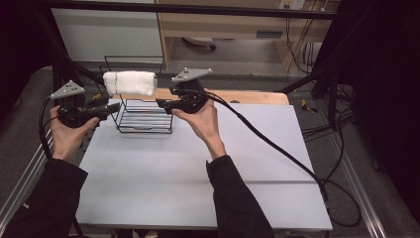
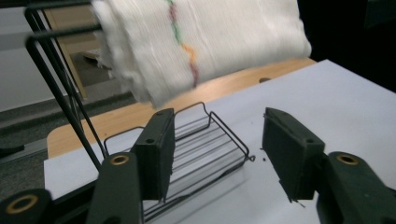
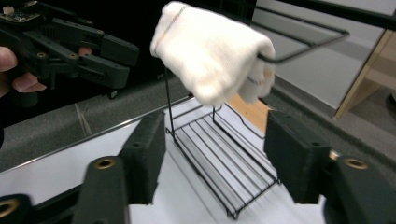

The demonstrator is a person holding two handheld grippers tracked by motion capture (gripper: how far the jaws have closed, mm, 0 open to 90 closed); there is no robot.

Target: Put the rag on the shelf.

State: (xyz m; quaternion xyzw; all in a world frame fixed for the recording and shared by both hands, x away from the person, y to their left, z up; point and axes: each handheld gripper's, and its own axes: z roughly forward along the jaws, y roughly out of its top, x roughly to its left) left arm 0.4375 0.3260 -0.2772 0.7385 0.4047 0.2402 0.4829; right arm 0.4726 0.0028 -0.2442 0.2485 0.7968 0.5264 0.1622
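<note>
High view: one white folded towel point(image 1: 130, 83) hangs over the top bar of one black wire rack point(image 1: 145, 117), which stands on the white table point(image 1: 198, 168). Two claws flank the towel: the left claw point(image 1: 105, 105) and the right claw point(image 1: 163, 103), each partly open, jaws apart and holding nothing. No legible writing or brand is visible. The towel carries one coloured stitched stripe, seen in the left gripper view.

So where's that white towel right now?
In the high view the towel hangs over the top bar of the wire rack at the table's far left, between the left gripper and the right gripper, touching neither.
</note>
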